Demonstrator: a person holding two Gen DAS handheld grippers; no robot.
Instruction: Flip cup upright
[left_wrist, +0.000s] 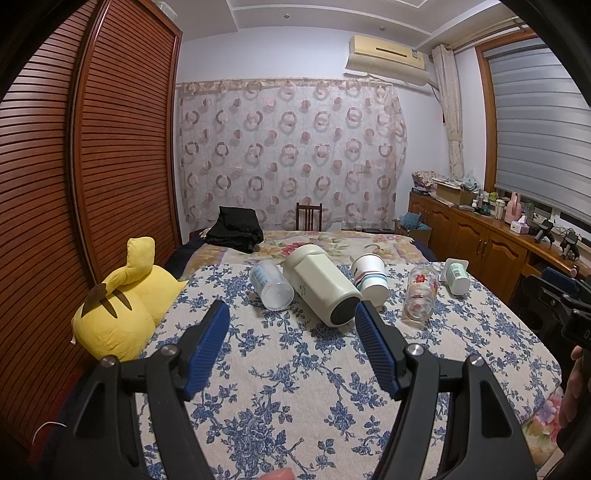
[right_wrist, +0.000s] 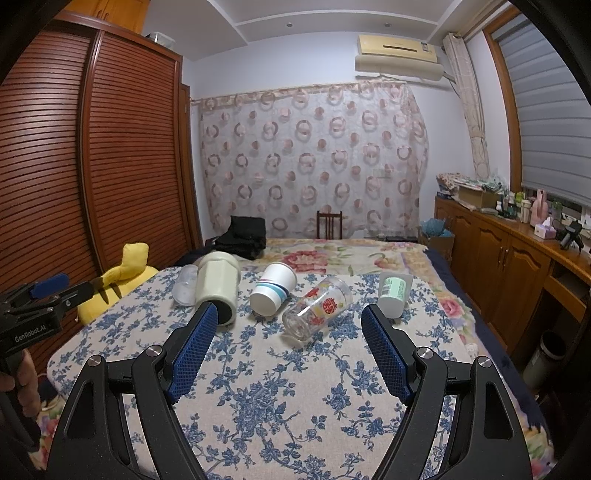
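Several cups lie on their sides in a row on the blue-flowered cloth (left_wrist: 295, 369). From the left: a clear plastic cup (left_wrist: 270, 283) (right_wrist: 185, 285), a large cream flask (left_wrist: 320, 286) (right_wrist: 218, 286), a white paper cup with stripes (left_wrist: 370, 278) (right_wrist: 272, 288), a clear glass with red print (left_wrist: 421, 295) (right_wrist: 317, 308), and a small white cup with a green label (left_wrist: 458, 276) (right_wrist: 394, 291). My left gripper (left_wrist: 291, 314) is open and empty, just short of the flask. My right gripper (right_wrist: 290, 317) is open and empty, just short of the printed glass.
A yellow plush toy (left_wrist: 125, 306) lies at the cloth's left edge. Black clothing (left_wrist: 236, 229) lies on the bed behind. A louvred wardrobe (left_wrist: 92, 147) stands at the left, a wooden cabinet (left_wrist: 480, 236) with clutter at the right.
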